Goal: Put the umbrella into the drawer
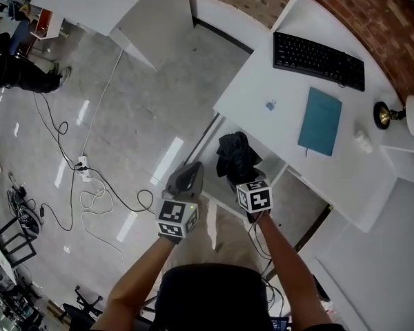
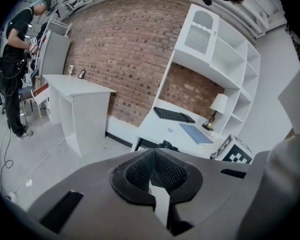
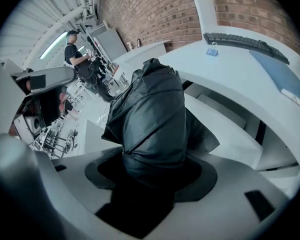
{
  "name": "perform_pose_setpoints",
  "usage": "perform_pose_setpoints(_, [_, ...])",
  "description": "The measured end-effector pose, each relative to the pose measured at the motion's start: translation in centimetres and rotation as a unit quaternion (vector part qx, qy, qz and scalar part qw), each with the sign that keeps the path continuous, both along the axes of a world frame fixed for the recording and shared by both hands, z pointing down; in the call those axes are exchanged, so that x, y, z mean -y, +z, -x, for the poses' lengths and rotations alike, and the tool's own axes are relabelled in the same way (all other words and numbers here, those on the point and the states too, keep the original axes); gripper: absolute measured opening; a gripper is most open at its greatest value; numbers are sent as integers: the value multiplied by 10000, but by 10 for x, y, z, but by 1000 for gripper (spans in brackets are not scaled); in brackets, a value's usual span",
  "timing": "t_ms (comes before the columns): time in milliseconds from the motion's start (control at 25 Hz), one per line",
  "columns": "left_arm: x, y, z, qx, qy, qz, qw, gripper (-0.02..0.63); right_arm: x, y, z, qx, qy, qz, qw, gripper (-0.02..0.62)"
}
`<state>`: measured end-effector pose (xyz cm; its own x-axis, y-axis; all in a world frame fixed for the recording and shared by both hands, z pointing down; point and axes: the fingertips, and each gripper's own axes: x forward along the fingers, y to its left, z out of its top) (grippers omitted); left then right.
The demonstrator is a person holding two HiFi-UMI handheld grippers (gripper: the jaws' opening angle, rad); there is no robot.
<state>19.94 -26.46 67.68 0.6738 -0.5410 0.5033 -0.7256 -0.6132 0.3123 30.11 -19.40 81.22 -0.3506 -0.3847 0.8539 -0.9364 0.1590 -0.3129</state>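
A black folded umbrella [image 1: 236,156] [image 3: 152,119] sticks up out of my right gripper [image 1: 240,176] [image 3: 150,176], which is shut on its lower end. It hangs over the open white drawer [image 1: 271,165] [image 3: 225,126] below the front edge of the white desk [image 1: 290,102]. Whether it touches the drawer I cannot tell. My left gripper [image 1: 186,176] [image 2: 153,156] is just left of the umbrella, over the floor, with its jaws shut and nothing in them.
On the desk lie a black keyboard [image 1: 319,59], a teal notebook [image 1: 320,121], a binder clip [image 1: 270,105] and a lamp [image 1: 400,114]. Cables [image 1: 90,185] trail over the glossy floor. A second white desk [image 1: 117,5] stands farther off. A person [image 1: 14,67] stands at the far left.
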Motion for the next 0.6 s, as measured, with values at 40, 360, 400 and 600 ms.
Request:
perform_pose_setpoints(40, [1,4,0,4,-20,18,10000,12,-1,8,-1,19,63,106,9999,273])
perform_pose_setpoints(360, [1,33,-4,-4,-179,268,9995,12,3,69,-10,-150,267,594,9978,273])
perform_pose_setpoints(400, [-1,35,-4,0,-150,296,9994,12,4,77,-9,-165,345,647,9972,273])
perform_pose_setpoints(600, [-5,45,-4,-8,-198,365,9991,12,9,109,-8,-432,298,783,9956,274])
